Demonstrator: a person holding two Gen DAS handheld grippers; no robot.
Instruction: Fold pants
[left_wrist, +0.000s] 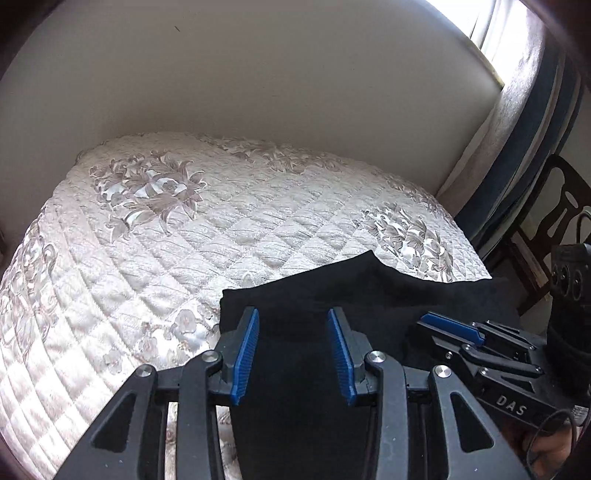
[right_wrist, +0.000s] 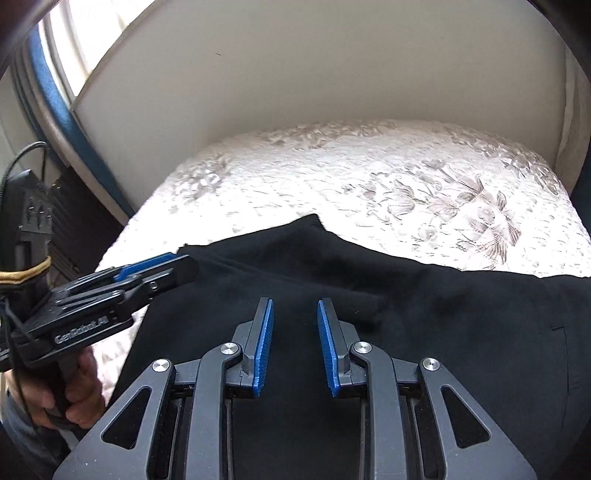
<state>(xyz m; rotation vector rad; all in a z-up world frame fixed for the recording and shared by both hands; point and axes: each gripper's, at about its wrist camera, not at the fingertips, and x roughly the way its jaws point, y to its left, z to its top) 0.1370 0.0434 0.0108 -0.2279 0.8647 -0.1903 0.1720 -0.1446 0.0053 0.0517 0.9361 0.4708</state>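
Black pants lie folded on the near part of a quilted white bedspread; they also show in the right wrist view. My left gripper is open and empty, just above the pants' left part. My right gripper is open and empty over the middle of the pants. Each gripper shows in the other's view: the right one from the side at the right, the left one at the left, held by a hand. One corner of the pants points toward the headboard.
A padded white headboard stands behind the bed. A blue and grey curtain and a dark wooden chair are at the bed's right side, below a bright window. The bedspread stretches beyond the pants.
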